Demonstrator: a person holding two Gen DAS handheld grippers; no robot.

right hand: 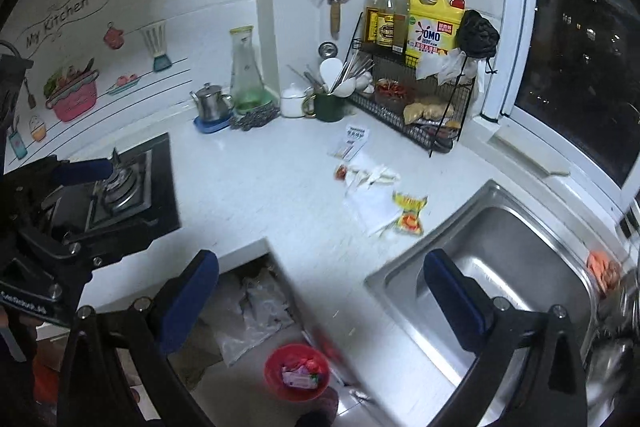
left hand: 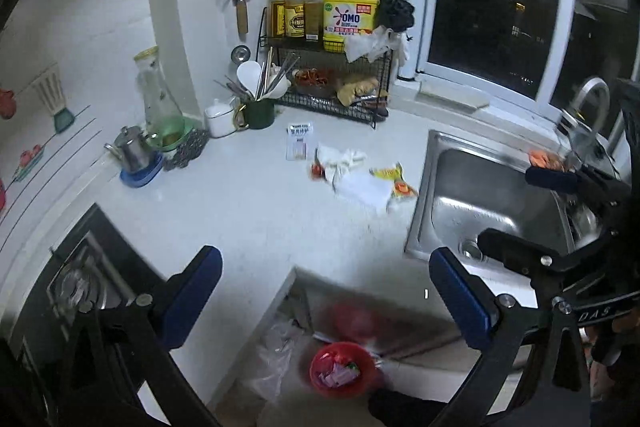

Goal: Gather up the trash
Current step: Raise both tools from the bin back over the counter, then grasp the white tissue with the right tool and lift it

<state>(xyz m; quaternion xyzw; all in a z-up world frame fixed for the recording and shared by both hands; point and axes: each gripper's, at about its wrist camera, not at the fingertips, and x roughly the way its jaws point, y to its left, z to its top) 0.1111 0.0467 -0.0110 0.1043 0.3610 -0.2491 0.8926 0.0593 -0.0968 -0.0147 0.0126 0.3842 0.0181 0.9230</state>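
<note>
Trash lies on the white counter (left hand: 248, 211): a crumpled tissue (left hand: 340, 161) (right hand: 372, 175), a flat white paper (left hand: 364, 189) (right hand: 370, 209), a yellow snack wrapper (left hand: 396, 181) (right hand: 410, 213), a small red scrap (left hand: 317, 170) (right hand: 341, 171) and a white printed packet (left hand: 299, 141) (right hand: 350, 143). On the floor below the counter stands a red bin (left hand: 342, 369) (right hand: 296, 371) with wrappers inside. My left gripper (left hand: 328, 293) (right hand: 100, 199) is open and empty, high above the counter edge. My right gripper (right hand: 320, 297) (left hand: 528, 215) is also open and empty, over the sink's near corner.
A steel sink (left hand: 424, 187) (right hand: 384, 291) with a faucet (left hand: 592, 99) is at the right, a gas stove (right hand: 120, 187) at the left. A wire rack (left hand: 332, 99) of bottles, a utensil mug (right hand: 330, 105) and a kettle (right hand: 210, 103) line the back wall. A plastic bag (right hand: 248, 311) lies on the floor.
</note>
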